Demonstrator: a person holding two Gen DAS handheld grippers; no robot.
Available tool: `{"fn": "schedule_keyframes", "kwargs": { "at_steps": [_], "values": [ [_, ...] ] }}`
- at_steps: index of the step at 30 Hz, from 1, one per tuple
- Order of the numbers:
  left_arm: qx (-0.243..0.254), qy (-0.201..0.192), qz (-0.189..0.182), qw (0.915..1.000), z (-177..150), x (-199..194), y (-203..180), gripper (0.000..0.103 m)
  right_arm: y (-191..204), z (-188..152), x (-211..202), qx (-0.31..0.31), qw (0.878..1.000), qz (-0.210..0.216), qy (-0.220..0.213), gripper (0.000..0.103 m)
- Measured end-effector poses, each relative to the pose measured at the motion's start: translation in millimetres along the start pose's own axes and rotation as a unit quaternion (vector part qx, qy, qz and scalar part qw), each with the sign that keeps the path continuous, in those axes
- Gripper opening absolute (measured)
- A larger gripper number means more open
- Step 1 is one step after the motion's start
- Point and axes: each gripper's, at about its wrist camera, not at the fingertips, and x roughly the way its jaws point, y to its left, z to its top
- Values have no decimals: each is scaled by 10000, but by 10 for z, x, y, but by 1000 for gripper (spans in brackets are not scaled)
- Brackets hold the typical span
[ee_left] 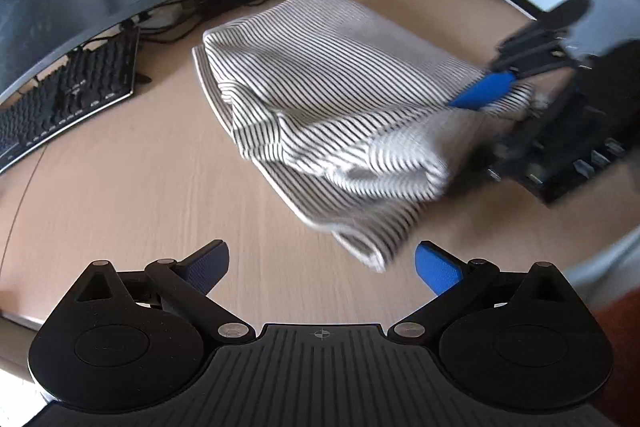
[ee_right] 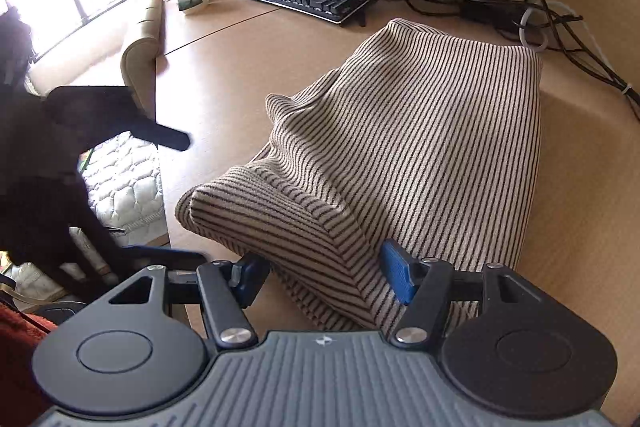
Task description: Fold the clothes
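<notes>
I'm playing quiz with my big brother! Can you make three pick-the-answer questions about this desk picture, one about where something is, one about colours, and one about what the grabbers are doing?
1. Where does the striped garment lie?
A. On the wooden desk
B. On the keyboard
C. On the floor

2. What colour are the pads on the left gripper?
A. Red
B. Blue
C. Yellow

3. What is the right gripper doing?
A. Hanging with nothing between its fingers
B. Holding a cable
C. Holding a fold of the striped garment

Answers:
1. A, pale wood shows all around the cloth.
2. B, both pads look blue.
3. C, striped cloth fills the gap between its fingers, while the left gripper is open and grips nothing.
</notes>
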Motion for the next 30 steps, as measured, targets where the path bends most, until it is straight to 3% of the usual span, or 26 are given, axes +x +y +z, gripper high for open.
{"fn": "schedule_keyframes", "kwargs": {
  "at_steps": [4, 7, 9, 13, 16, 18, 19, 22, 26, 30],
  "values": [
    [-411, -13, -24, 9992, 142, 110, 105, 102, 144, 7, -48, -764, 9967, -269, -103, 65],
    [-911, 63, -342, 9952, 220, 140, 229, 102, 382, -146, -161, -1736, 9804, -812, -455, 80],
    [-1290, 174, -602, 9897, 263, 177, 314, 102, 461, -255, -136, -2164, 9677, -1159, -573, 83],
    [-1914, 332, -1081, 9750, 333, 247, 444, 101, 485, -323, 70, -2258, 9579, -1650, -655, 83],
    [-2034, 361, -1263, 9702, 368, 269, 460, 101, 450, -313, 164, -2194, 9543, -1872, -779, 83],
    [-2018, 374, -1328, 9697, 387, 289, 465, 101, 452, -253, 220, -2219, 9519, -1972, -764, 76],
    [-1997, 381, -1358, 9697, 387, 297, 470, 101, 448, -215, 242, -2218, 9517, -1992, -730, 55],
    [-1966, 337, -1521, 9680, 368, 263, 543, 101, 386, -52, 216, -2072, 9596, -1842, -486, 39],
    [-2035, 93, -1778, 9627, 331, 110, 800, 101, 321, 87, 105, -1963, 9619, -1885, -258, 33],
    [-2134, -173, -1675, 9624, 362, 48, 1215, 101, 344, 73, 88, -2189, 9548, -2007, 100, 30]
  ]
}}
